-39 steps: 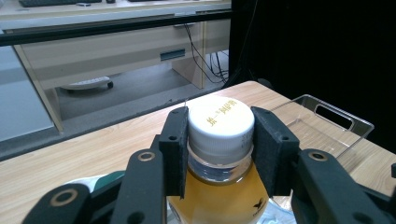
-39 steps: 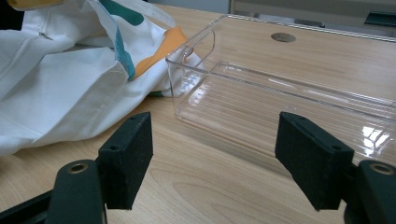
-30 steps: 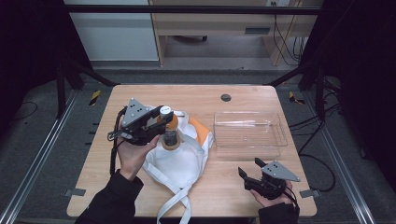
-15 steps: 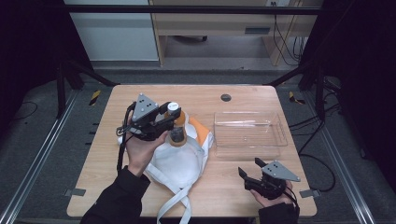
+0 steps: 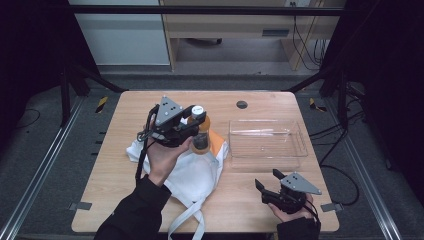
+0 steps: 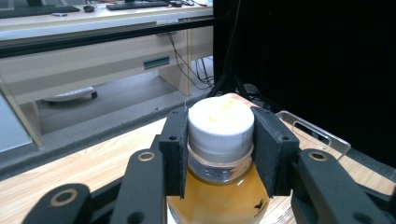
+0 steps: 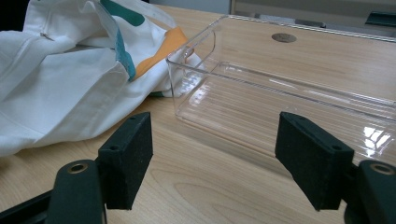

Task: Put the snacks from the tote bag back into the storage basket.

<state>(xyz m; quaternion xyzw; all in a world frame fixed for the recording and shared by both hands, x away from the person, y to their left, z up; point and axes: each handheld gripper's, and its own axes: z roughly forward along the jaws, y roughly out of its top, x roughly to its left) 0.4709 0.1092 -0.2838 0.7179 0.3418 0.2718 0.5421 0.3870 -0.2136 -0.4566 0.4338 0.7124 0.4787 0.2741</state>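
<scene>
The left gripper (image 5: 196,121) holds a bottle (image 5: 200,134) of amber drink, its two black pads pinching the white cap (image 6: 220,129) from either side. The bottle hangs upright above the table (image 5: 250,200), over the far edge of a white cloth bag (image 5: 192,175) with orange and green patches, and just beside the left end of a clear plastic tray (image 5: 267,141). The bag lies spread near the middle of the table, its straps trailing toward the near edge. The tray sits empty toward the right side, between the middle and the right edge, with a small dark round disc (image 5: 242,104) beyond it near the far edge. The right gripper (image 5: 264,183) rests in the hand at the near right corner, its jaws spread wide with nothing between them, facing the tray and the bag
</scene>
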